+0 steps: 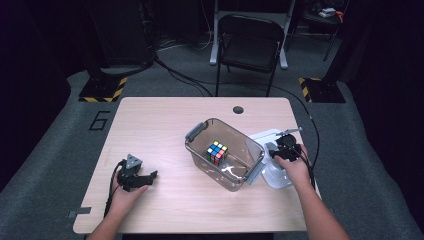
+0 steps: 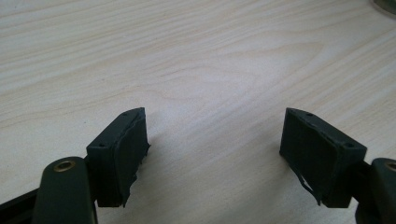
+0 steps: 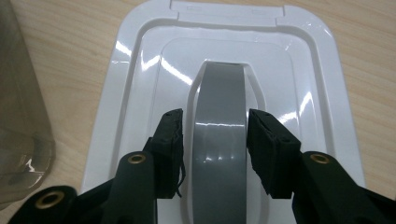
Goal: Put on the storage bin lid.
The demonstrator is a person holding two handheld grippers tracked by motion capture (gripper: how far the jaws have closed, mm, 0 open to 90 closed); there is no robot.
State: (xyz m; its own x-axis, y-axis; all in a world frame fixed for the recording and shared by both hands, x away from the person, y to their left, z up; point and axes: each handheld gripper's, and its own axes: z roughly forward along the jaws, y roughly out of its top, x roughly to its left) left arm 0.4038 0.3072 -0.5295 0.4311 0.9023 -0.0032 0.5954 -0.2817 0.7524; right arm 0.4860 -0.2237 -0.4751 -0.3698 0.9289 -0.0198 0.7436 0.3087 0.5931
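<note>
A white plastic lid (image 3: 135, 74) lies flat on the table to the right of a clear bin (image 1: 197, 150). My right gripper (image 3: 215, 140) is lowered over the lid, its jaws on either side of the lid's grey handle (image 3: 219, 93). The right pad sits at the handle's edge and a thin gap shows at the left pad. In the high view the right gripper (image 1: 281, 154) is over the lid (image 1: 272, 177). A colourful puzzle cube (image 1: 217, 152) sits inside the bin. My left gripper (image 1: 149, 180) rests on the table at the front left, open, with bare wood between its jaws (image 2: 215, 135).
The bin has grey latches (image 1: 196, 131) at its ends, and its clear wall (image 3: 18, 116) stands close beside the lid. A round cable hole (image 1: 238, 109) is near the table's far edge. A black chair (image 1: 248, 45) stands behind the table.
</note>
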